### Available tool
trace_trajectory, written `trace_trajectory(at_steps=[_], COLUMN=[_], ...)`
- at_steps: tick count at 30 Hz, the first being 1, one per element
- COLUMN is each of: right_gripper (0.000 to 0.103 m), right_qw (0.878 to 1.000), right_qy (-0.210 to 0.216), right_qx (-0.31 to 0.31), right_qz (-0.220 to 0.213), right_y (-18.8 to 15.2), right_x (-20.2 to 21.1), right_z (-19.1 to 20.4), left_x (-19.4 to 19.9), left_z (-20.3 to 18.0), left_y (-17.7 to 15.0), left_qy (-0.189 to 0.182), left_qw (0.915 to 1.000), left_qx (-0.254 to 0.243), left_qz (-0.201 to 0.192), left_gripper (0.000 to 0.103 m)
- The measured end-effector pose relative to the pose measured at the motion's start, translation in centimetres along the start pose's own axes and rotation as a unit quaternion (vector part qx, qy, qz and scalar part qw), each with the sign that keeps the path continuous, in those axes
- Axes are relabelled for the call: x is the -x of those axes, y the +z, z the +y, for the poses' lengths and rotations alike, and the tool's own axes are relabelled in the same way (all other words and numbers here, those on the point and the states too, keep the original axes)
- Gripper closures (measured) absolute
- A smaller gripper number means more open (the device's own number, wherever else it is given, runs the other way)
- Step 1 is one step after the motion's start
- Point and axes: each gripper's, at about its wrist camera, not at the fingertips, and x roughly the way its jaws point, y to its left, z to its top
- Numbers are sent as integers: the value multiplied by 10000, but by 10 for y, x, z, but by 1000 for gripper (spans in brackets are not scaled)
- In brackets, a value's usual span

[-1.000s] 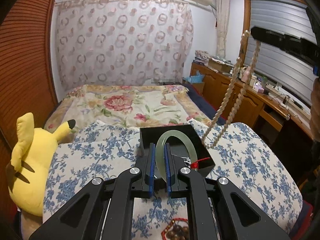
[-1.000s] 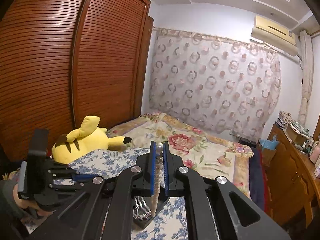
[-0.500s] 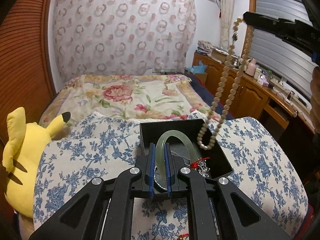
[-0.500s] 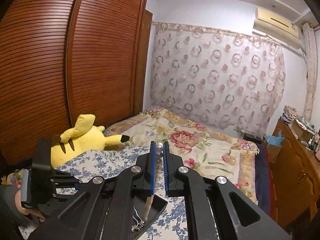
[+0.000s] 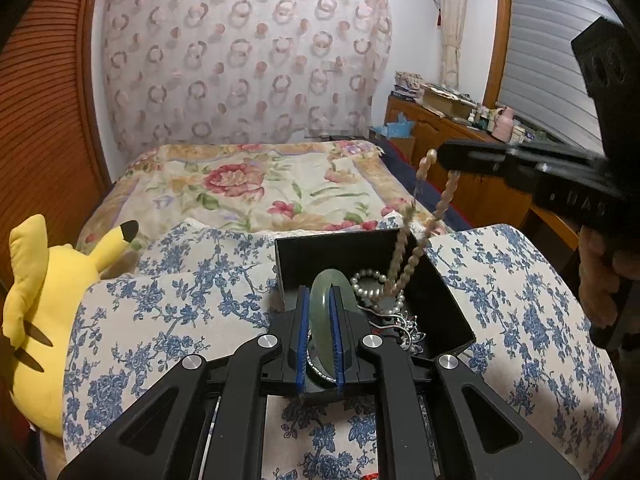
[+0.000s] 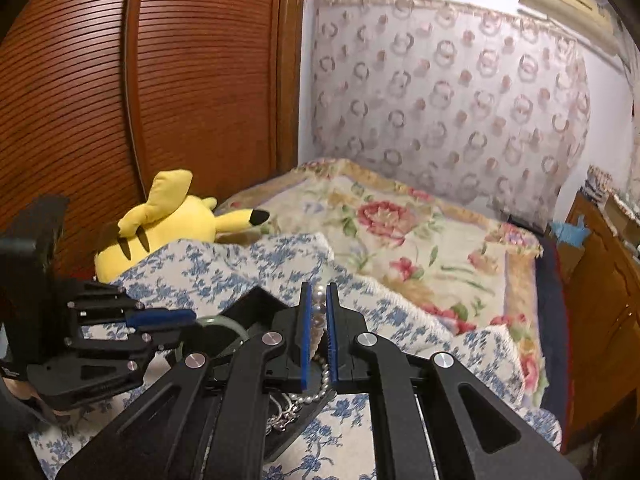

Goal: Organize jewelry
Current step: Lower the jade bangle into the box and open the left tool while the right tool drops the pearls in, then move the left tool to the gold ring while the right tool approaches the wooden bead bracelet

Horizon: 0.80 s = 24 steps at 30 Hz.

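Observation:
A black open box (image 5: pixel 448 292) sits on the blue-flowered cloth and also shows in the right wrist view (image 6: pixel 256 300). My left gripper (image 5: pixel 320 300) is shut on a pale green jade bangle (image 5: pixel 322 292), held upright over the box's near-left part. My right gripper (image 6: pixel 319 296) is shut on a pearl bead necklace (image 6: pixel 318 304). In the left wrist view the necklace (image 5: pixel 404 268) hangs from the right gripper (image 5: pixel 444 156) down into the box, its lower end coiling inside. Silver jewelry (image 5: pixel 408 330) lies in the box.
A yellow plush toy (image 5: pixel 36 320) lies at the cloth's left edge. A floral bed cover (image 5: pixel 260 184) lies behind. A wooden wardrobe (image 6: pixel 140 100) stands at the left. A cluttered wooden desk (image 5: pixel 460 128) stands at the right.
My right gripper has come down, lowering the pearl necklace so its lower end now rests inside the box. My left gripper has moved the bangle farther over the box.

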Motion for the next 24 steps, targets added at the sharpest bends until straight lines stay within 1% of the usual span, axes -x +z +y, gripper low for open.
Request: trace_trajectory(at_steps=[5,12,18,21,24], right_gripper=[94,94,94,94,94], right_qw=[9998,9998,9997,9995,9995], right_qy=[45,84,32,17,-1], right_qx=[-52,-66,-196,-271,-274], right_qz=[176,186,141,130,152], right_y=[-11,-17,-36,-52,-67], right_x=[-7,-1,21,36,47], right_z=[0,1,2,8,14], left_x=[-1,2,16,28,41], left_z=[-2,-4,-4,-6,-7], left_y=[-1,-3,-15,-24,-36], left_qy=[-3,25,6,-8,-26], left_qw=[10000,10000,9999,9999,9999], left_qx=[-6,-63,-92,-123,-141], left_qz=[46,-24,-46,-56,-55], left_gripper=[94,94,94,93,90])
